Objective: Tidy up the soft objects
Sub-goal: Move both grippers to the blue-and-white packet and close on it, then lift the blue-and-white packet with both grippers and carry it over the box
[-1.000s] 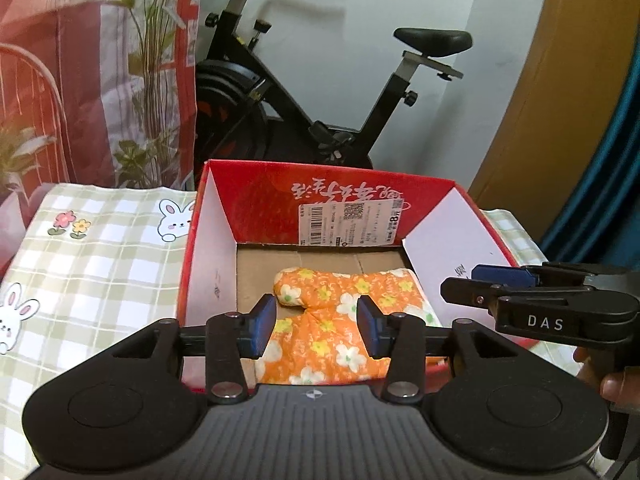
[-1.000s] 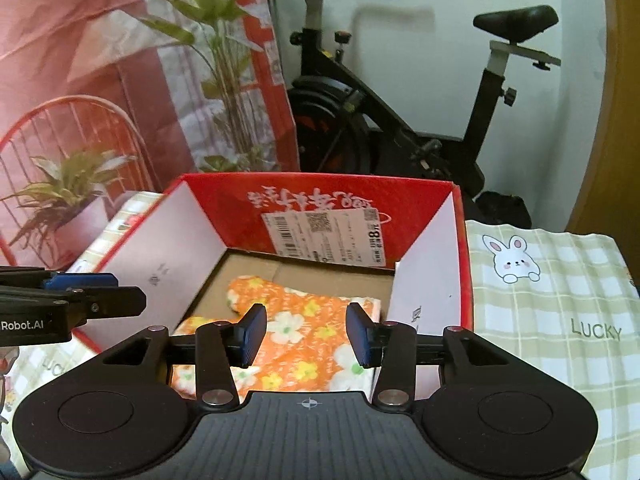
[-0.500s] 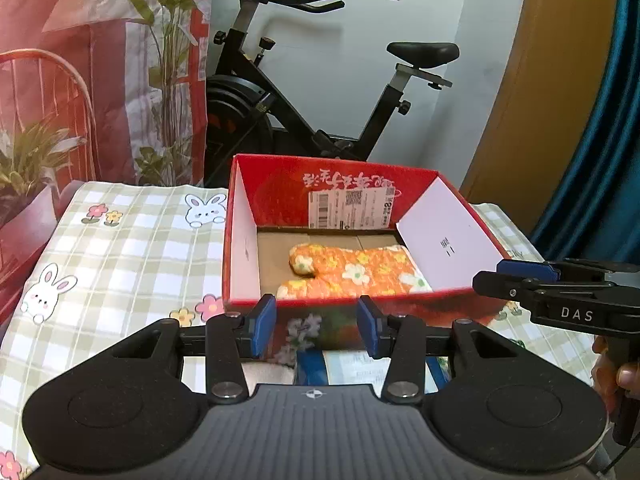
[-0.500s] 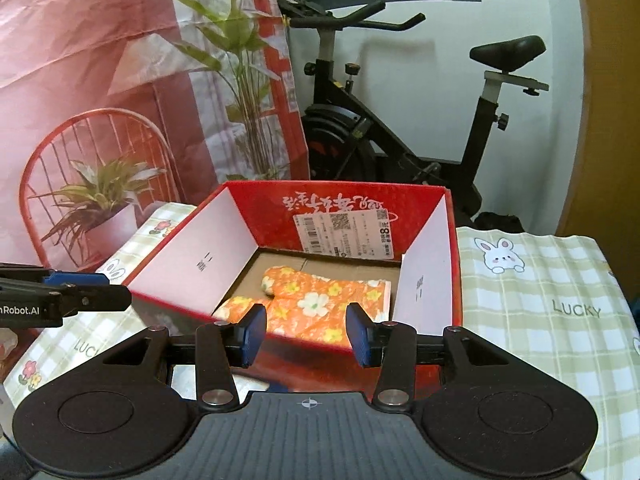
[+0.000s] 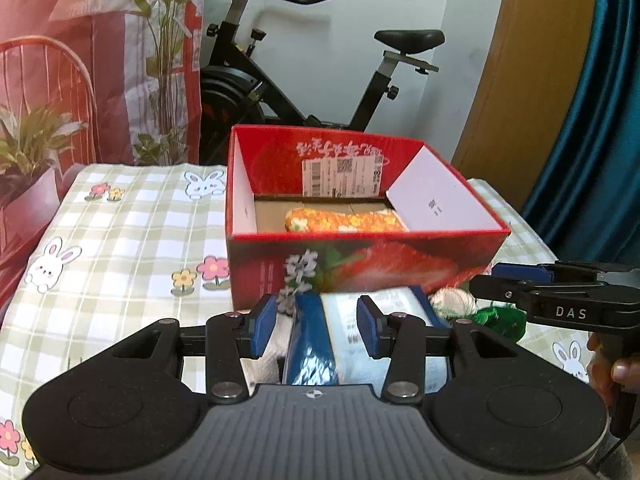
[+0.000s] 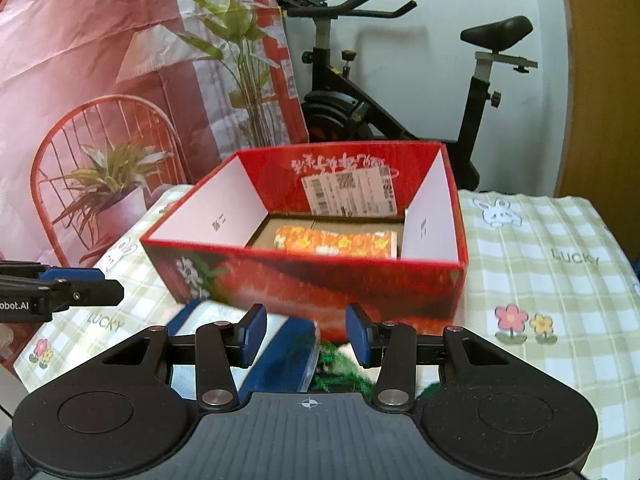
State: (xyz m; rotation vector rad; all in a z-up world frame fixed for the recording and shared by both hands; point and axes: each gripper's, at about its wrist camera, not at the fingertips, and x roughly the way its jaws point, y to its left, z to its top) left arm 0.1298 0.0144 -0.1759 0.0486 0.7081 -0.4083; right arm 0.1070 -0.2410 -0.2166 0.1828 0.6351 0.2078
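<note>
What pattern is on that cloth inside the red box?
Orange cloth with white and yellow flowers, clearest in the right wrist view.

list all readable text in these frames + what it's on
"DAS": right gripper, on its side.
"obot.AI" (cut off at the edge): left gripper, on its side.
"LUCKY": checked tablecloth, printed twice.
Shipping label in the red box: barcodes, print too small.
White script on the box's back wall: unreadable.

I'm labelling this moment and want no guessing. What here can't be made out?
- Blue pack, left wrist view: near end hidden behind the left gripper.
- Green item, right wrist view: blurred, mostly behind the right gripper.
- Orange floral cloth: near part hidden by the red box.
</note>
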